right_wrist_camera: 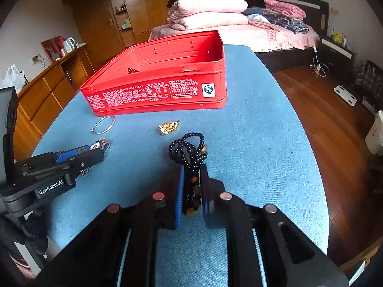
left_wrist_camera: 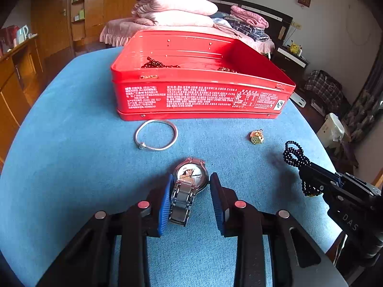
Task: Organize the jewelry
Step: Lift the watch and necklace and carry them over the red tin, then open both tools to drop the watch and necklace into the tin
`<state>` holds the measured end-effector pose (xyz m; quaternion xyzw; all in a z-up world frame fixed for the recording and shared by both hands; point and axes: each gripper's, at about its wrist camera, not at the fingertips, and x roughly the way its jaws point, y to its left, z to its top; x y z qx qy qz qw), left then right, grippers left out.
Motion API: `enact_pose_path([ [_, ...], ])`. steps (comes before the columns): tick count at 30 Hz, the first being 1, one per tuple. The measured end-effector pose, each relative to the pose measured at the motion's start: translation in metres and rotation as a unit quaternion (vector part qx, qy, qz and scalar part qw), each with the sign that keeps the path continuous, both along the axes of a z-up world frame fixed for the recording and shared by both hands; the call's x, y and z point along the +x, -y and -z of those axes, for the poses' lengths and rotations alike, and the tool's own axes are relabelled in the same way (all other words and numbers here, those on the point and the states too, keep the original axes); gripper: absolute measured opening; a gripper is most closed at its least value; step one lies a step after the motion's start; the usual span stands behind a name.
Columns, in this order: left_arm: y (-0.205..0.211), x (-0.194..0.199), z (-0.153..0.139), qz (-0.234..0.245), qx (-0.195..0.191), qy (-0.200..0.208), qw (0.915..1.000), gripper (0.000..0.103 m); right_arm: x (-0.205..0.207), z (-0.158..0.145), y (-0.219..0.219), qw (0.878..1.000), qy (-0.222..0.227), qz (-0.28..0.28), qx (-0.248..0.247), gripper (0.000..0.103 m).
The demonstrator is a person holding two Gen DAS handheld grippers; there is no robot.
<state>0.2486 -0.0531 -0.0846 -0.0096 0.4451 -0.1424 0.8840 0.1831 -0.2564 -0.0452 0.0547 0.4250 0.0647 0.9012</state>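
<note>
A silver wristwatch (left_wrist_camera: 189, 186) lies on the blue tablecloth (left_wrist_camera: 71, 167) between the fingers of my left gripper (left_wrist_camera: 190, 184), which is open around it. My right gripper (right_wrist_camera: 191, 174) is shut on a black bead necklace (right_wrist_camera: 189, 150), held above the cloth; it also shows in the left wrist view (left_wrist_camera: 295, 155). A silver bangle (left_wrist_camera: 156, 134) and a gold pendant (left_wrist_camera: 256, 136) lie in front of the open red tin box (left_wrist_camera: 201, 95). Dark beads (left_wrist_camera: 158, 64) lie inside the box.
The table's right edge (right_wrist_camera: 311, 157) drops to a wooden floor. A bed with folded pink quilts (left_wrist_camera: 177, 9) stands behind the table. A wooden cabinet (right_wrist_camera: 47, 91) runs along the left.
</note>
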Motion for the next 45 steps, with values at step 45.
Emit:
enact_pose_path([
  [45, 0.016, 0.159, -0.077, -0.043, -0.006, 0.068, 0.9967, 0.031, 0.158, -0.080, -0.014, 0.999, 0.051, -0.010, 0.015, 0.012],
])
